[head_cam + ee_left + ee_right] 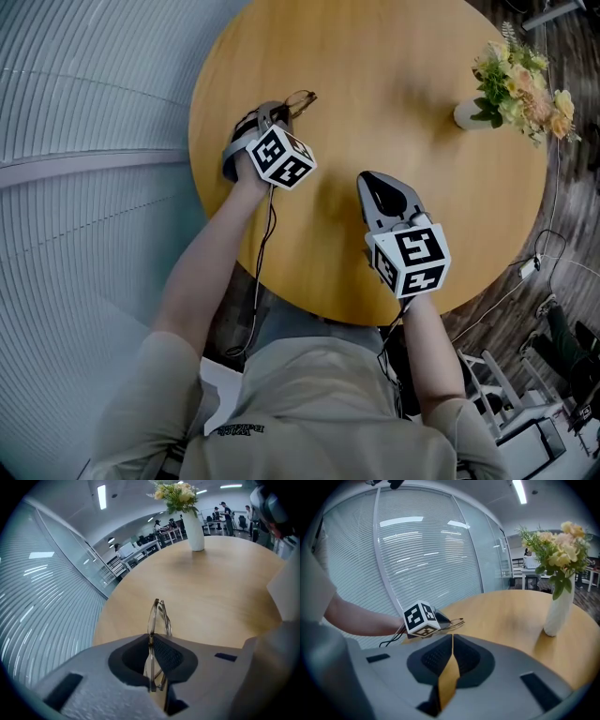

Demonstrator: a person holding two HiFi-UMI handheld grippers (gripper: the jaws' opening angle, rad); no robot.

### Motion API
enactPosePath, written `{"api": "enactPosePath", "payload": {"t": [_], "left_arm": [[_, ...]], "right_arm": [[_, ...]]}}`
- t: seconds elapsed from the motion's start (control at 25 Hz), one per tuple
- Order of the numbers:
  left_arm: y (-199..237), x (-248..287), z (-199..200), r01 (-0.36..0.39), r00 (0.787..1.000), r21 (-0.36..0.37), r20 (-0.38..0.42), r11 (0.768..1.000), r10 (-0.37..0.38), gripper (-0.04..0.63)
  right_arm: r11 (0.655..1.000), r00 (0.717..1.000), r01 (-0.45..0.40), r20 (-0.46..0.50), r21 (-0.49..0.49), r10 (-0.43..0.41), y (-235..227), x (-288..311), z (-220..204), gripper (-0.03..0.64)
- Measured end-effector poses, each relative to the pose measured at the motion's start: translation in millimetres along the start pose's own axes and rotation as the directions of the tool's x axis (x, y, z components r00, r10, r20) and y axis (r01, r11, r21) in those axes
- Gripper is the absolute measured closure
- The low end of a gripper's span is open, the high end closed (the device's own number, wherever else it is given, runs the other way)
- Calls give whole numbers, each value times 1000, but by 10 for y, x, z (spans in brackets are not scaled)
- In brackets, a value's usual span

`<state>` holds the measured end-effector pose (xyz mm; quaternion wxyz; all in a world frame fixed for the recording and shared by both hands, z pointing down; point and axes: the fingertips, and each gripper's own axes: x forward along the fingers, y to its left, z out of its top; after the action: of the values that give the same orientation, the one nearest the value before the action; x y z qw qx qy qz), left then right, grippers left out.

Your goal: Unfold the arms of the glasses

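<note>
Thin metal-framed glasses (pixel 300 101) lie folded near the far left edge of the round wooden table (pixel 394 56). My left gripper (pixel 277 113) is shut on the glasses, with one end of the frame pinched between its pads. In the left gripper view the glasses (pixel 158 615) stand on edge and stick out forward from the left gripper (pixel 151 637). My right gripper (pixel 368 178) hovers over the table's near middle, shut and holding nothing. In the right gripper view the right gripper (pixel 452 636) points toward the left gripper's marker cube (pixel 421 618) and the glasses (pixel 453 623).
A white vase of flowers (pixel 467 114) stands at the table's far right, and it shows as the vase (pixel 194 529) and the vase (pixel 557 613) in the gripper views. A ribbed glass wall (pixel 84 141) runs along the left. Cables and chair legs (pixel 525 375) lie on the floor at right.
</note>
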<state>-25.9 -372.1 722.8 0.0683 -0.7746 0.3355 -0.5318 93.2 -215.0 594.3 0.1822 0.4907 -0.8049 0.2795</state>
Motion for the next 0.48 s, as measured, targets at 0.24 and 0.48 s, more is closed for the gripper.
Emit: {"api": "enactPosePath", "payload": {"t": [0.24,0.48], "left_arm": [[111,-415,211,46,994,-183,108,982,-26,551],[282,-1058,518,166,962,-364,264,916,-70,551]], "right_arm": [[1000,999,10,39,-5,-10,20,-135,145,586],[999,992,26,120,-38,-22,63,-381,517,586]]}}
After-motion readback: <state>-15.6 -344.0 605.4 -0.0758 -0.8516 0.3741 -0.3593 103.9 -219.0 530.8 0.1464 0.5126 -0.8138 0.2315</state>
